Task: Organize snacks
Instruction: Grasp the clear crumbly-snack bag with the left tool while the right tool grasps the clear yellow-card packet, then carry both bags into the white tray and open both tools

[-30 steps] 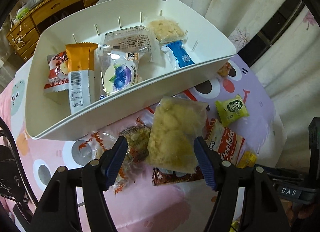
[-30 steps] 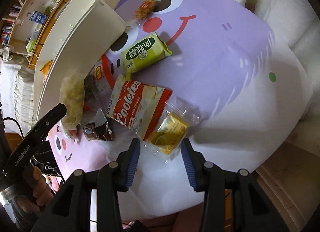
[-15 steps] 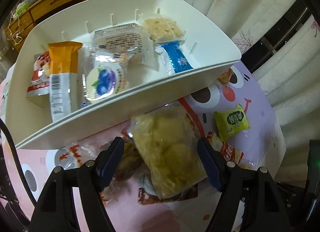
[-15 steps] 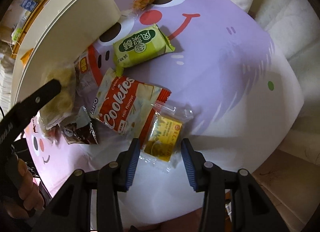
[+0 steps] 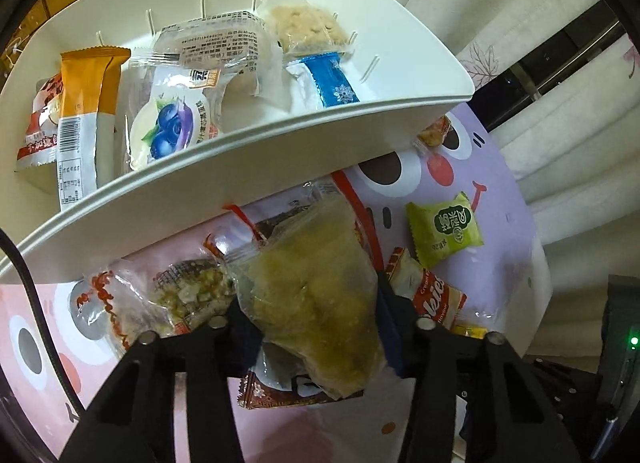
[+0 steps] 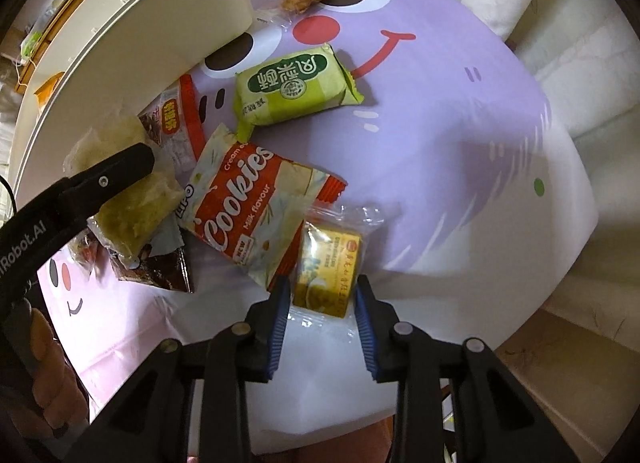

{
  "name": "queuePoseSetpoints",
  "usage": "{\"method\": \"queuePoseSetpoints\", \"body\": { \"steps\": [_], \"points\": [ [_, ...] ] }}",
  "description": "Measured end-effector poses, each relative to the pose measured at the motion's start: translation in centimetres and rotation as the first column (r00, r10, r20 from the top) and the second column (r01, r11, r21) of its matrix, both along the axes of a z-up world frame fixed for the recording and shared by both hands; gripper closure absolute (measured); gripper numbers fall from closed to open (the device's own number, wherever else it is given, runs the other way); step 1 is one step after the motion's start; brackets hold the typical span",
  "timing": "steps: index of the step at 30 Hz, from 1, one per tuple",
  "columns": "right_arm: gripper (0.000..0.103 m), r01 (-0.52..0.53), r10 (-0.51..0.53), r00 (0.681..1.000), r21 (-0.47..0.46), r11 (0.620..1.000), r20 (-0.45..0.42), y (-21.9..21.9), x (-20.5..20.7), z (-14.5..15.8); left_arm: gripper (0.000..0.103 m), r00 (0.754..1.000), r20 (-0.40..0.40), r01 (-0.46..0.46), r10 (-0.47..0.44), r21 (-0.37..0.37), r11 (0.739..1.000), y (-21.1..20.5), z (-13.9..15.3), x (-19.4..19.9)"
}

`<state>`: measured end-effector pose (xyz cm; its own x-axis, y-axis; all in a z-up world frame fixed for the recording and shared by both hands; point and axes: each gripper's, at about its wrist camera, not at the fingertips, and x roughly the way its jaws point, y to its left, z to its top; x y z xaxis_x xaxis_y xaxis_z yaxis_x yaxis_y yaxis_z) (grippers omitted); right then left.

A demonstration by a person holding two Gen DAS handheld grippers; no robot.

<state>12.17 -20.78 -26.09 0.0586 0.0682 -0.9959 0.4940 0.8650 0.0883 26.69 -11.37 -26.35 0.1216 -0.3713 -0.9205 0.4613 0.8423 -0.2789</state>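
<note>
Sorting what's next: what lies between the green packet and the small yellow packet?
The red Cookies packet, seen in the right wrist view.

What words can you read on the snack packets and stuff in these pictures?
"Cookies", "Milk flavour", "NEW": red and white cookie packet.
"Robot.AI", its start cut off: side of the left gripper.
Chinese characters I cannot make out: green packet, yellow packet, blueberry packet.
Small print and barcode, too small to read: clear packet and orange packet in the white bin.
</note>
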Motion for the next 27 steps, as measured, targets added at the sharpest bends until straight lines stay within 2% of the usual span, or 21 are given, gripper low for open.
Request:
{"method": "queuePoseSetpoints", "body": {
  "steps": [3, 8, 18, 27],
  "points": [
    [0.072, 0.009, -0.009, 1.0, 0.014, 1.0, -0.013, -0.3, 0.2, 0.0, 0.066, 1.0, -0.016, 0.015, -0.014, 0.006, 1.0, 0.2, 0.3, 0.1],
    [0.072, 0.044, -0.042, 0.998, 0.055, 0.998, -0.041, -0.6, 0.3, -0.1, 0.069, 0.999, -0.021, 0.034, -0.034, 0.009, 0.999, 0.8, 1.1, -0.1],
    [0.073, 0.093, -0.085, 0.994, 0.102, 0.99, -0.075, -1.3, -2.2, 1.1, 0.069, 0.996, -0.009, 0.087, -0.088, -0.064, 0.994, 3.2, 3.7, -2.5],
    [0.073, 0.042, -0.036, 0.998, 0.112, 0.993, -0.048, 0.1, -2.5, 4.5, 0.069, 0.998, 0.039, 0.06, -0.054, -0.158, 0.986, 7.6, 6.8, -5.1]
  ]
}}
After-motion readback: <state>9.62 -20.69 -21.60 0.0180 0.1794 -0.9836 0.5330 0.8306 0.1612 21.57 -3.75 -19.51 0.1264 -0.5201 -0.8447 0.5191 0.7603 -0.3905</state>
